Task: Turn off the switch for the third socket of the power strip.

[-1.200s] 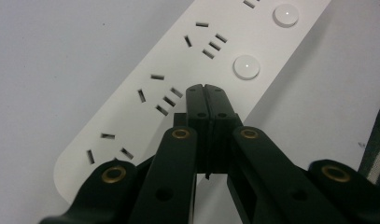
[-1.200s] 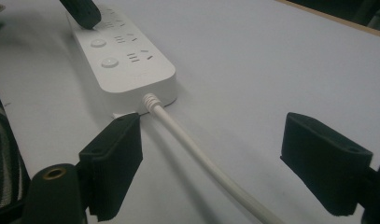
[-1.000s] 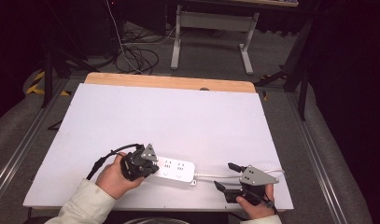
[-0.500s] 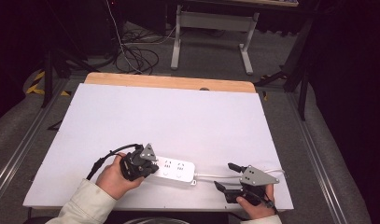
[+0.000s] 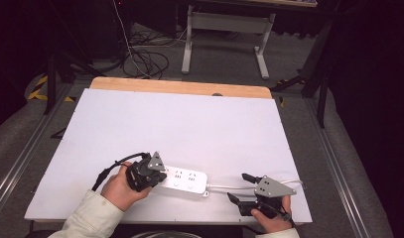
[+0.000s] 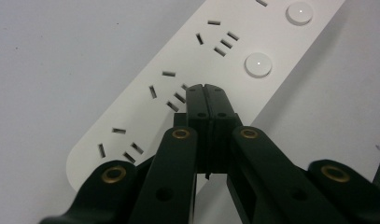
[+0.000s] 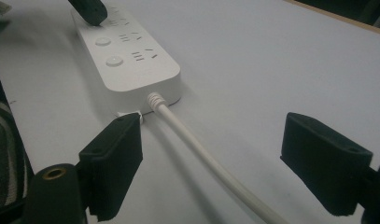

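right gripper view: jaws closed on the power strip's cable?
No: the right gripper stands wide open, its two pads on either side of the white cable of the power strip without touching it.

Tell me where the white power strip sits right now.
In the high view, the white power strip lies near the front edge of the white table, between the two tools: the shut left tool presses on its left end, and its cable runs right.

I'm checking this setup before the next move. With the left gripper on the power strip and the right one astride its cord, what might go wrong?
The shut left gripper presses on the power strip between sockets and buttons; it may slip and hit a switch. The open right gripper straddles the cord near the table edge; a pull there might drag the strip sideways.
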`<state>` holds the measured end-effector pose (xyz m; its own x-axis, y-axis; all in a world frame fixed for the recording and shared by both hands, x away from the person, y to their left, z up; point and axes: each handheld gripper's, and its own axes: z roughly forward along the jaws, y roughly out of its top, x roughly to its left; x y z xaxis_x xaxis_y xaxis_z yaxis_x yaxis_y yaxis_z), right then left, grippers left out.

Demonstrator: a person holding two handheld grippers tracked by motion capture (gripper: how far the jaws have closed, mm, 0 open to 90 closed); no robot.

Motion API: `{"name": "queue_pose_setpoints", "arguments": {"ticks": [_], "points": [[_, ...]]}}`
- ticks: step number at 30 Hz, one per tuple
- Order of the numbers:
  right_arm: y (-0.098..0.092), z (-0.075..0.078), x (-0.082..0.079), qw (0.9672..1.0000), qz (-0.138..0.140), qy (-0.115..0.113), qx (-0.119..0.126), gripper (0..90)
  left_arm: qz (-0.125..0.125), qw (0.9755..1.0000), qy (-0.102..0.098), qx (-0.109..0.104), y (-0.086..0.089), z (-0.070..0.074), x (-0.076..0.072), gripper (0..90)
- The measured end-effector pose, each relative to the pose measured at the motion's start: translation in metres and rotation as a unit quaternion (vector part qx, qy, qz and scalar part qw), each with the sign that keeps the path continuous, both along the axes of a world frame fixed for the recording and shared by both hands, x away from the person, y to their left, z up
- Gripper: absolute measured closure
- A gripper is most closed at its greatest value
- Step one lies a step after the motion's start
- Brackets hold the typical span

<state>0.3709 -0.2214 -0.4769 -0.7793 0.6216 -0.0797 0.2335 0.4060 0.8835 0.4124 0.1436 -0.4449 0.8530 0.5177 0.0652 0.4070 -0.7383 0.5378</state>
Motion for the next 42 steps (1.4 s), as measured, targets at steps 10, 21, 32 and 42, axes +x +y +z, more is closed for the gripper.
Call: {"name": "queue_pose_setpoints", "arguments": {"ticks": [10,21,32,42], "points": [[0.0,0.0,0.0,1.0,0.0,0.0,-0.002,20.6,0.002,0.9999,-0.01,-0.002,-0.001,-0.002,-0.003,90.0],[0.001,0.0,0.0,1.0,-0.002,0.001,0.0,20.6,0.006,0.9999,-0.006,-0.011,0.0,-0.004,-0.004,90.0],[0.0,0.0,0.001,1.0,-0.004,0.001,0.003,20.6,0.017,0.9984,-0.041,-0.035,0.006,0.014,-0.008,90.0],[0.0,0.0,0.0,1.0,-0.003,0.001,0.0,20.6,0.011,0.9981,-0.033,-0.051,0.01,0.026,-0.012,90.0]]}}
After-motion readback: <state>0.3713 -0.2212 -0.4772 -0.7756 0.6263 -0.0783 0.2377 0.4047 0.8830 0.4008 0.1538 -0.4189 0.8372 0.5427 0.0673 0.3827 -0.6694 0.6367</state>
